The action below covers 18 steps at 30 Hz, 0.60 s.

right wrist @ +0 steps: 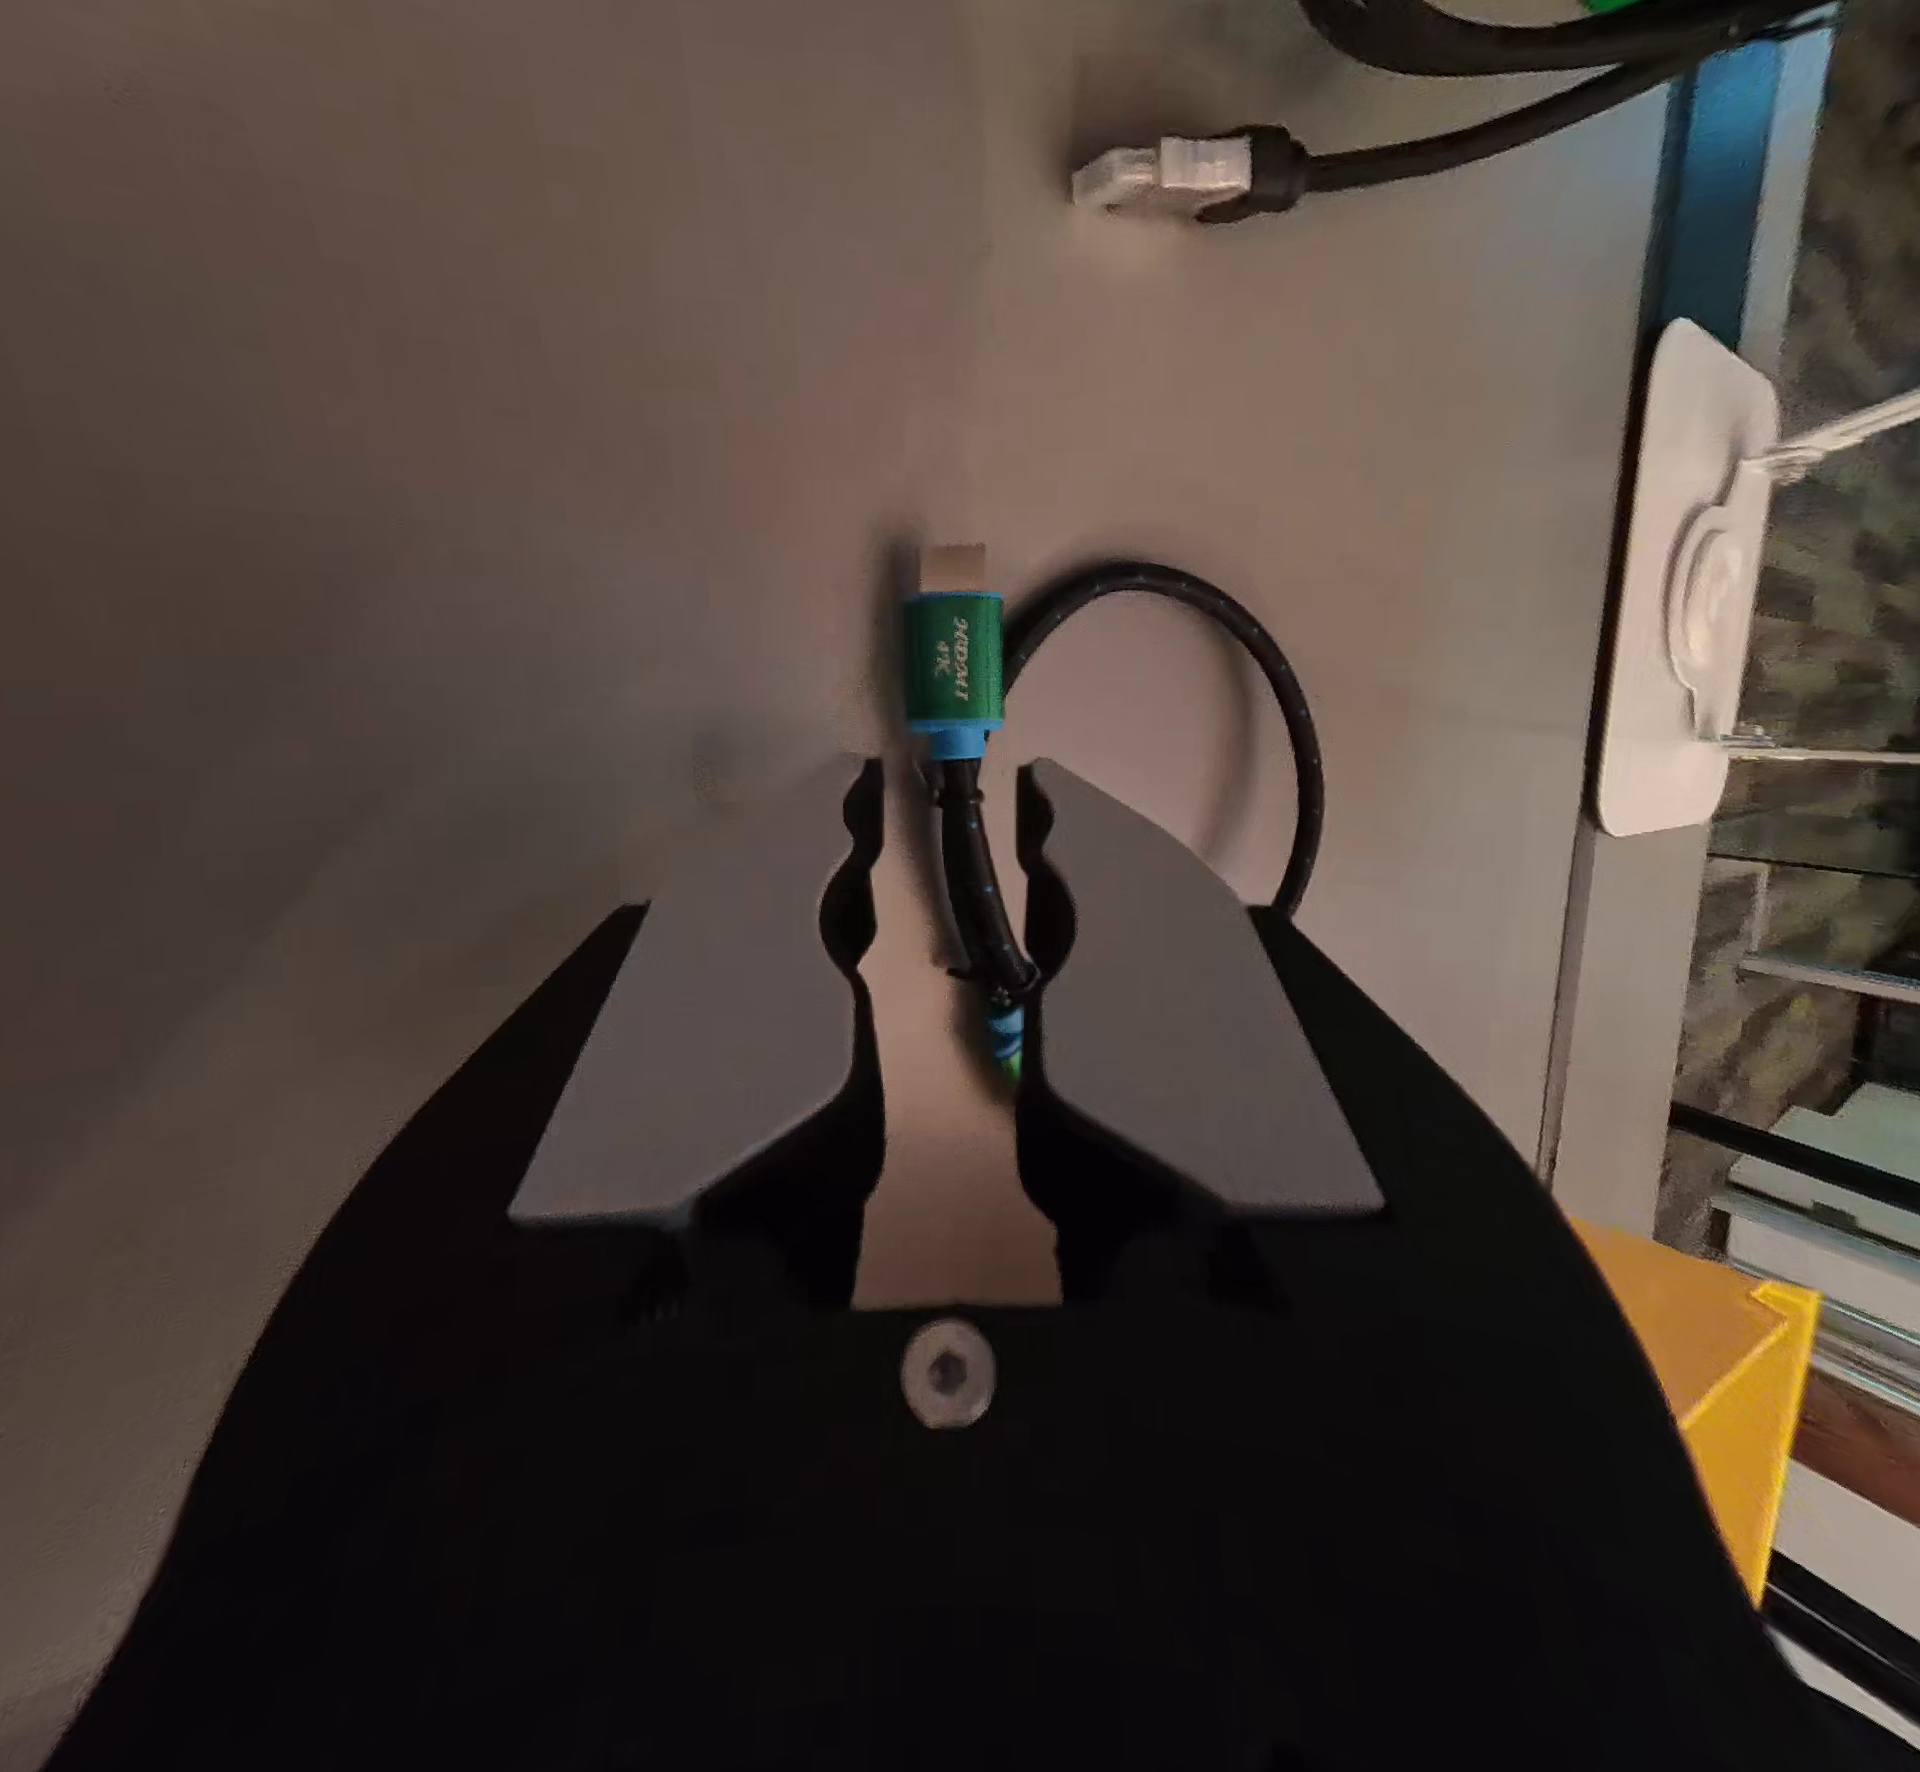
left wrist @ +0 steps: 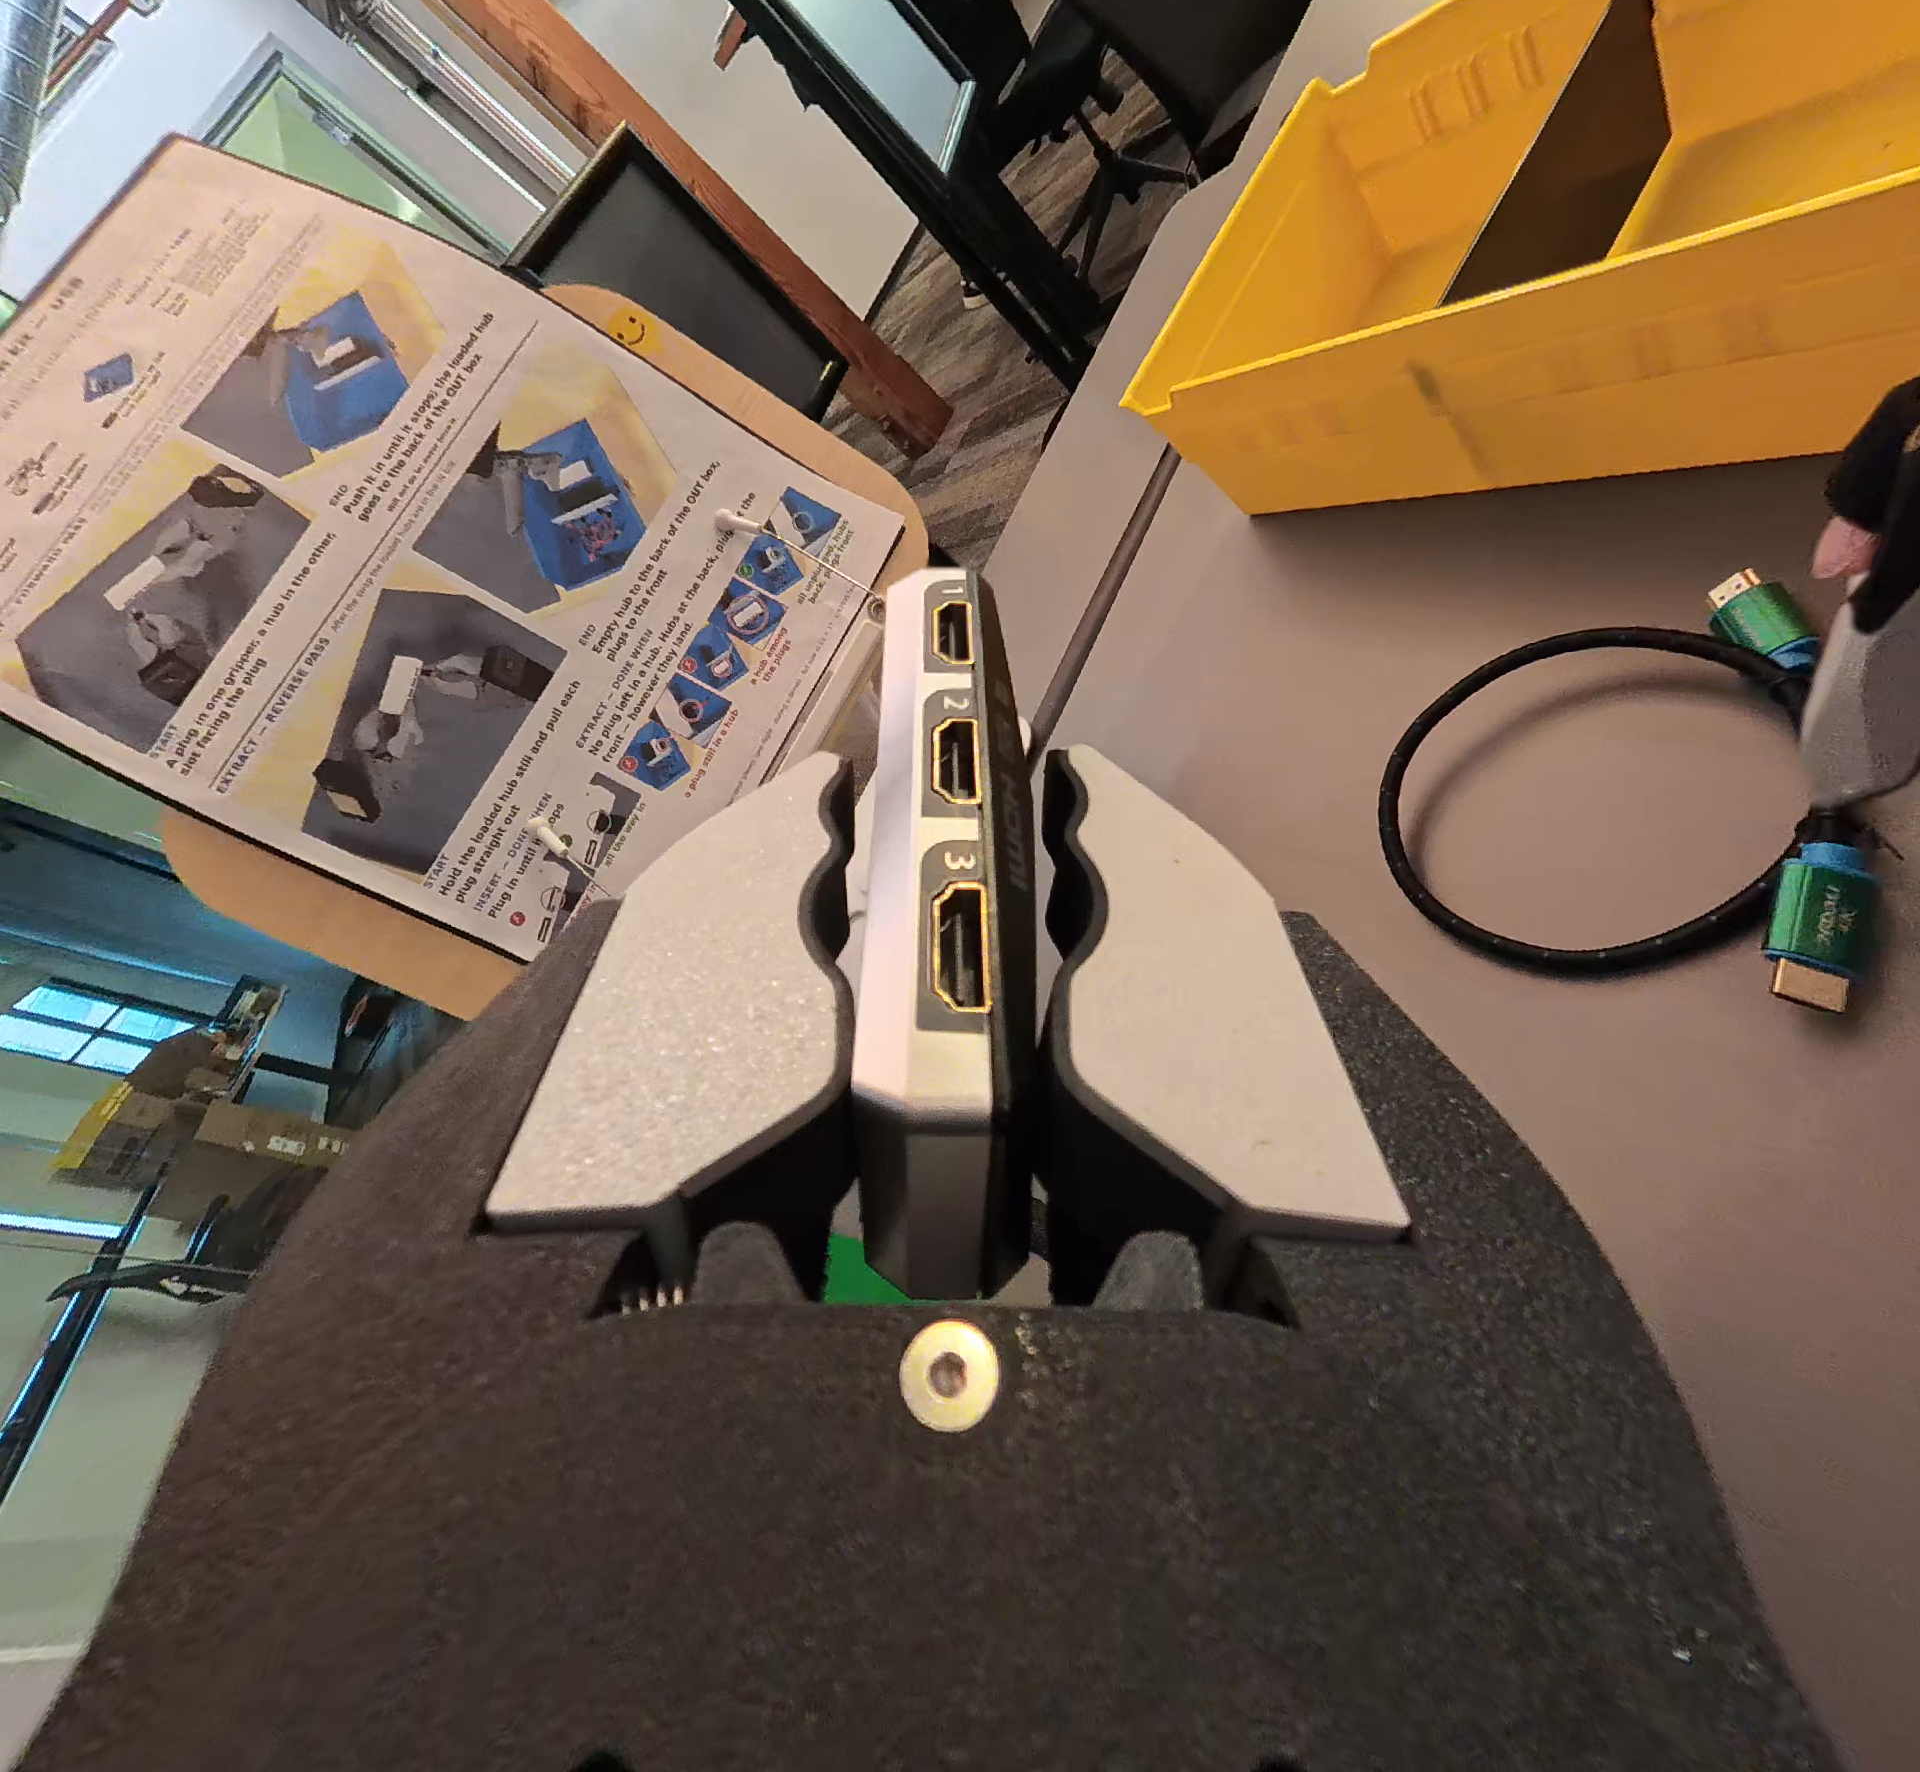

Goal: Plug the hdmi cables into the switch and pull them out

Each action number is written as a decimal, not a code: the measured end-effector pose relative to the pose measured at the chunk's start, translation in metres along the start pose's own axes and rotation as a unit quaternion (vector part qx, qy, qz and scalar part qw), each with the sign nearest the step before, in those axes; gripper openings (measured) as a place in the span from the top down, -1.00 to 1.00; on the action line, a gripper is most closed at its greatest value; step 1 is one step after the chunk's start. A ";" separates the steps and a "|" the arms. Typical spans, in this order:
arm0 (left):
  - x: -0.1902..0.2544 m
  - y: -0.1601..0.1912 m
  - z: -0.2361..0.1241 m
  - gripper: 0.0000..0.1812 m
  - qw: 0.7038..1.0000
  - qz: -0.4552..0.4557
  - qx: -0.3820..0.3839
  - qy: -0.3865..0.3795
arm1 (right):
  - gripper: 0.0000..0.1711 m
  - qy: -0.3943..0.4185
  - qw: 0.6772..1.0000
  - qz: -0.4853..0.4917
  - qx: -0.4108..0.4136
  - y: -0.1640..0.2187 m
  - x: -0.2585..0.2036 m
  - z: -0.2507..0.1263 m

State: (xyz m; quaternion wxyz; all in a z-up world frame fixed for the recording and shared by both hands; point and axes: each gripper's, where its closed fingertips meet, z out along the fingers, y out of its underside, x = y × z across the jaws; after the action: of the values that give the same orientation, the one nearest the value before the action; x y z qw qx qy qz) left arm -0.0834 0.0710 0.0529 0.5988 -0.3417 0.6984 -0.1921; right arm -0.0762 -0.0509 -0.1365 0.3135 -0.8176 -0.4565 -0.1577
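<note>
My left gripper [left wrist: 951,761] is shut on the HDMI switch [left wrist: 925,1047], a silver and black box held on edge. Its three numbered ports [left wrist: 961,933] face the camera, and none holds a plug. A short black braided HDMI cable [left wrist: 1455,912] with green plugs lies looped on the grey table [left wrist: 1558,1307]. My right gripper [right wrist: 951,772] is open just above it, fingers on either side of the cable [right wrist: 1288,683]. One green plug [right wrist: 951,662] lies beyond the fingertips. The other plug [right wrist: 1006,1047] is partly hidden by the right finger. The right gripper also shows in the left wrist view [left wrist: 1860,714].
A yellow divided bin [left wrist: 1455,392] stands at the back of the table. An instruction sheet on a board [left wrist: 416,579] stands to the left. A black network cable with a clear plug [right wrist: 1174,169] lies farther off. A white pad [right wrist: 1683,579] sits at the table edge.
</note>
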 end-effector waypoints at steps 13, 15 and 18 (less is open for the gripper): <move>-0.002 -0.015 -0.010 0.61 0.999 -0.022 0.033 0.013 | 0.88 0.045 0.997 0.041 0.043 0.008 0.007 0.029; -0.002 -0.015 -0.010 0.61 0.999 -0.026 0.035 0.015 | 0.90 0.068 0.997 0.027 0.034 0.007 0.009 0.031; -0.003 -0.012 -0.010 0.61 0.999 -0.028 0.033 0.015 | 0.91 0.063 0.996 0.046 0.046 -0.002 0.010 0.028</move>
State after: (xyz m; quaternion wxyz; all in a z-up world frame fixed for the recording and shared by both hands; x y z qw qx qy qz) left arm -0.0894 0.0631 0.0654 0.5938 -0.3386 0.6905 -0.2366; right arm -0.0735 -0.0248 -0.1516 0.3854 -0.8110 -0.4047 -0.1731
